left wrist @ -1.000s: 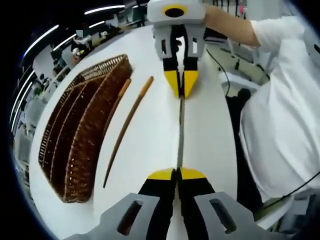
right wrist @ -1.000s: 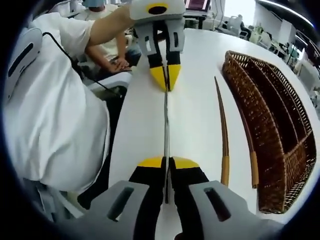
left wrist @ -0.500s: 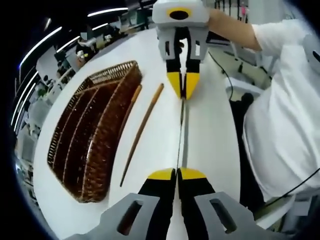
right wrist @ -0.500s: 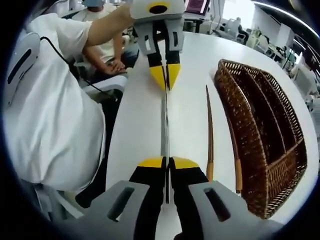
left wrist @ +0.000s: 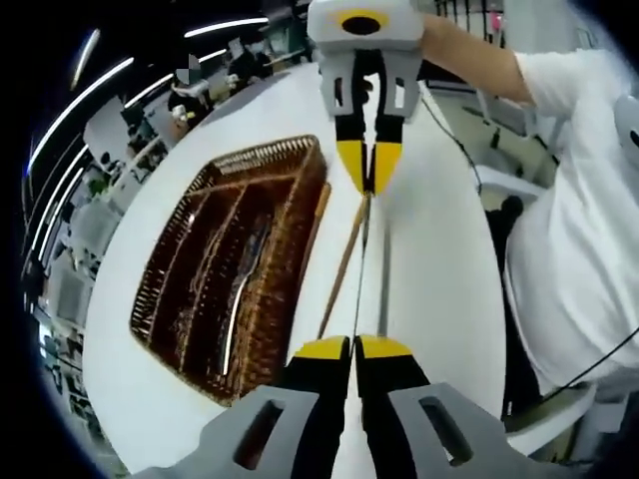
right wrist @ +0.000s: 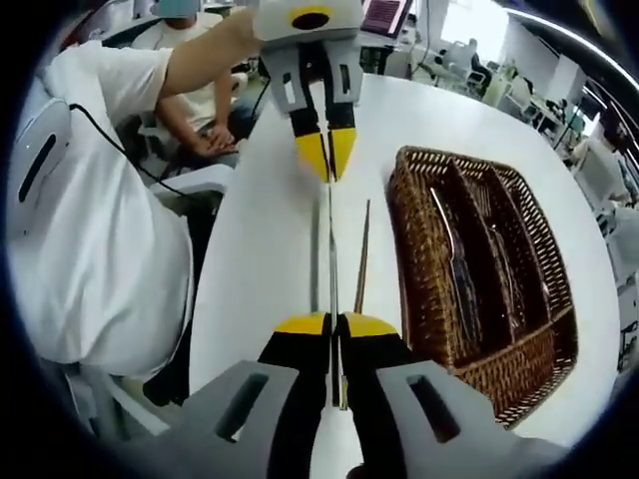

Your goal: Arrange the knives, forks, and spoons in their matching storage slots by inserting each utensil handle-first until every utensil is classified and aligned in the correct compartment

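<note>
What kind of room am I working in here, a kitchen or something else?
Not a kitchen, more likely an open office or lab: long ceiling strip lights, rows of desks with equipment in the background, and a seated person nearby. The wicker cutlery tray sits on a large white table.

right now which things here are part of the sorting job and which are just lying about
Part of the job:
- thin utensil held by both the left gripper and right gripper
- wicker tray with slots
- utensils in tray
- brown-handled utensil on the table

Just about:
- white table
- office chair
</note>
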`<control>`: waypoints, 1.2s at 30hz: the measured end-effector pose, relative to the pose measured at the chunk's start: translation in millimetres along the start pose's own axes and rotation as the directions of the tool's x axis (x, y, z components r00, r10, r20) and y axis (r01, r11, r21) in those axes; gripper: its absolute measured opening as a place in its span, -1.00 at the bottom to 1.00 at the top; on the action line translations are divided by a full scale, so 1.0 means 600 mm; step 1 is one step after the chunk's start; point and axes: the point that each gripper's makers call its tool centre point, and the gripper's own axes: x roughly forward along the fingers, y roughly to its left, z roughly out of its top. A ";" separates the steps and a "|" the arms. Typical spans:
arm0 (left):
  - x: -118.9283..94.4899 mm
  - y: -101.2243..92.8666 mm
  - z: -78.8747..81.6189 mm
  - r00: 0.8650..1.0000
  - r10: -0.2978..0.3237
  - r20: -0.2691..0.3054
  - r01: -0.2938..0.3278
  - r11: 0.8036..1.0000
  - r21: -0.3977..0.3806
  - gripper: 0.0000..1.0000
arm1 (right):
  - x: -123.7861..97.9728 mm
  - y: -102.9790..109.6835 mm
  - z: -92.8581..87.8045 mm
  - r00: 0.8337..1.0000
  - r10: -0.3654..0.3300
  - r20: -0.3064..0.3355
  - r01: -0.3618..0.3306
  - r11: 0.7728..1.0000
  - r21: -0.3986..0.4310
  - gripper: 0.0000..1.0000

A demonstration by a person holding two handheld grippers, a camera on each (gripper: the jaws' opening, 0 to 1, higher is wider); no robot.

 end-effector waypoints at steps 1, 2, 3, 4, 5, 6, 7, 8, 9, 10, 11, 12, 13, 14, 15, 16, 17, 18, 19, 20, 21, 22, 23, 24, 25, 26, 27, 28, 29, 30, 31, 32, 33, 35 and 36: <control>-0.001 0.004 0.002 1.000 0.003 0.000 -0.003 1.000 0.001 -0.98 | -0.001 -0.003 0.001 1.000 -0.002 -0.002 0.002 1.000 -0.002 -0.92; -0.003 0.011 0.004 1.000 0.007 -0.003 -0.007 1.000 0.003 -0.98 | -0.004 -0.011 0.003 1.000 -0.003 -0.005 0.003 1.000 -0.003 -0.92; -0.004 0.016 0.006 1.000 0.011 -0.005 -0.011 1.000 0.006 -0.98 | -0.005 -0.018 0.003 1.000 -0.003 -0.006 0.003 1.000 -0.002 -0.92; -0.004 0.019 0.010 1.000 0.014 -0.008 -0.014 1.000 0.008 -0.98 | -0.006 -0.027 0.004 1.000 -0.005 -0.007 0.005 1.000 0.002 -0.92; -0.004 0.021 0.011 1.000 0.015 -0.008 -0.015 1.000 0.009 -0.98 | -0.007 -0.030 0.004 1.000 -0.005 -0.007 0.005 1.000 0.004 -0.92; -0.002 0.021 0.015 1.000 0.020 -0.012 -0.020 1.000 0.011 -0.98 | -0.007 -0.039 0.004 1.000 -0.004 -0.009 0.004 1.000 0.008 -0.92; -0.002 0.024 0.017 1.000 0.021 -0.014 -0.021 1.000 0.012 -0.98 | -0.009 -0.048 0.004 1.000 -0.002 -0.009 0.003 1.000 0.012 -0.92; -0.002 0.028 0.018 1.000 0.022 -0.017 -0.021 1.000 0.013 -0.98 | -0.009 -0.053 0.004 1.000 -0.003 -0.009 0.003 1.000 0.014 -0.92; -0.002 0.034 0.019 1.000 0.023 -0.020 -0.023 1.000 0.014 -0.98 | -0.009 -0.055 0.004 1.000 -0.002 -0.009 0.003 1.000 0.017 -0.92; -0.002 0.041 0.019 0.999 0.023 -0.024 -0.023 1.000 0.013 -0.97 | -0.009 -0.060 0.004 1.000 -0.003 -0.008 0.003 1.000 0.020 -0.92; -0.001 0.044 0.020 0.999 0.022 -0.026 -0.022 1.000 0.013 -0.97 | -0.008 -0.059 0.004 1.000 -0.003 -0.008 0.003 1.000 0.023 -0.92; 0.000 0.049 0.019 0.999 0.020 -0.028 -0.019 1.000 0.011 -0.97 | -0.008 -0.065 0.003 1.000 0.000 -0.007 0.000 1.000 0.028 -0.92; 0.001 0.054 0.019 0.999 0.017 -0.031 -0.017 1.000 0.010 -0.97 | -0.007 -0.072 0.003 1.000 0.002 -0.006 -0.002 0.999 0.033 -0.92; 0.001 0.061 0.018 0.999 0.015 -0.033 -0.015 1.000 0.007 -0.97 | -0.006 -0.076 0.003 1.000 0.002 -0.004 -0.002 0.999 0.035 -0.92; 0.003 0.068 0.019 0.999 0.013 -0.035 -0.013 1.000 0.004 -0.97 | -0.004 -0.083 0.002 1.000 0.006 -0.002 -0.006 0.999 0.045 -0.92; 0.003 0.077 0.017 0.999 0.009 -0.037 -0.009 1.000 0.001 -0.97 | -0.003 -0.087 0.002 1.000 0.010 0.000 -0.010 0.999 0.052 -0.92; 0.004 0.086 0.015 0.999 0.007 -0.042 -0.007 1.000 -0.001 -0.97 | -0.001 -0.091 0.002 1.000 0.015 0.003 -0.015 0.997 0.069 -0.92; 0.005 0.090 0.014 0.999 0.003 -0.043 -0.004 1.000 -0.003 -0.97 | 0.001 -0.095 0.001 1.000 0.019 0.002 -0.019 0.997 0.070 -0.92; 0.006 0.094 0.014 0.999 -0.001 -0.044 0.001 1.000 -0.007 -0.97 | 0.003 -0.094 0.001 1.000 0.023 0.000 -0.022 0.997 0.068 -0.92; 0.009 0.099 0.011 0.999 -0.008 -0.047 0.008 1.000 -0.013 -0.97 | 0.006 -0.100 0.001 1.000 0.031 -0.005 -0.030 0.997 0.074 -0.92; 0.012 0.103 0.010 0.999 -0.012 -0.050 0.011 1.000 -0.017 -0.97 | 0.007 -0.111 0.000 0.999 0.033 -0.008 -0.032 0.997 0.077 -0.92; 0.015 0.108 0.008 0.998 -0.017 -0.054 0.016 1.000 -0.023 -0.97 | 0.008 -0.115 -0.001 0.999 0.038 -0.012 -0.037 0.996 0.083 -0.92; 0.018 0.111 0.007 0.998 -0.022 -0.058 0.021 0.999 -0.026 -0.97 | 0.011 -0.116 -0.002 0.999 0.042 -0.015 -0.040 0.996 0.084 -0.92; 0.019 0.119 0.006 0.998 -0.026 -0.061 0.024 0.999 -0.028 -0.97 | 0.014 -0.121 -0.004 0.999 0.047 -0.018 -0.046 0.995 0.090 -0.92; 0.021 0.124 0.005 0.997 -0.030 -0.065 0.028 0.999 -0.031 -0.97 | 0.016 -0.125 -0.005 0.998 0.052 -0.020 -0.049 0.994 0.097 -0.92; 0.024 0.128 0.004 0.997 -0.035 -0.069 0.032 0.999 -0.034 -0.97 | 0.019 -0.128 -0.008 0.998 0.061 -0.024 -0.058 0.993 0.105 -0.92; 0.028 0.129 0.004 0.996 -0.043 -0.072 0.041 0.998 -0.039 -0.97 | 0.021 -0.130 -0.010 0.997 0.067 -0.026 -0.064 0.992 0.106 -0.92; 0.032 0.128 0.005 0.996 -0.051 -0.075 0.047 0.998 -0.042 -0.97 | 0.023 -0.135 -0.011 0.997 0.070 -0.026 -0.067 0.991 0.113 -0.92; 0.036 0.131 0.003 0.995 -0.055 -0.078 0.051 0.998 -0.047 -0.97 | 0.025 -0.138 -0.013 0.997 0.073 -0.026 -0.070 0.991 0.117 -0.92; 0.037 0.132 0.002 0.995 -0.057 -0.079 0.053 0.997 -0.048 -0.97 | 0.025 -0.139 -0.013 0.997 0.074 -0.026 -0.071 0.991 0.117 -0.92; 0.043 0.132 0.001 0.994 -0.066 -0.084 0.061 0.997 -0.055 -0.97 | 0.028 -0.139 -0.015 0.996 0.081 -0.024 -0.077 0.989 0.127 -0.92; 0.046 0.132 0.001 0.994 -0.068 -0.086 0.063 0.996 -0.057 -0.97 | 0.031 -0.142 -0.015 0.996 0.085 -0.023 -0.081 0.988 0.133 -0.92; 0.048 0.135 -0.002 0.993 -0.074 -0.089 0.068 0.996 -0.063 -0.97 | 0.033 -0.144 -0.016 0.996 0.089 -0.022 -0.085 0.987 0.138 -0.92; 0.051 0.138 -0.005 0.993 -0.077 -0.090 0.071 0.995 -0.068 -0.97 | 0.038 -0.158 -0.017 0.995 0.099 -0.021 -0.095 0.985 0.146 -0.92; 0.053 0.138 -0.007 0.992 -0.082 -0.093 0.075 0.994 -0.074 -0.97 | 0.040 -0.162 -0.017 0.995 0.101 -0.020 -0.097 0.984 0.150 -0.92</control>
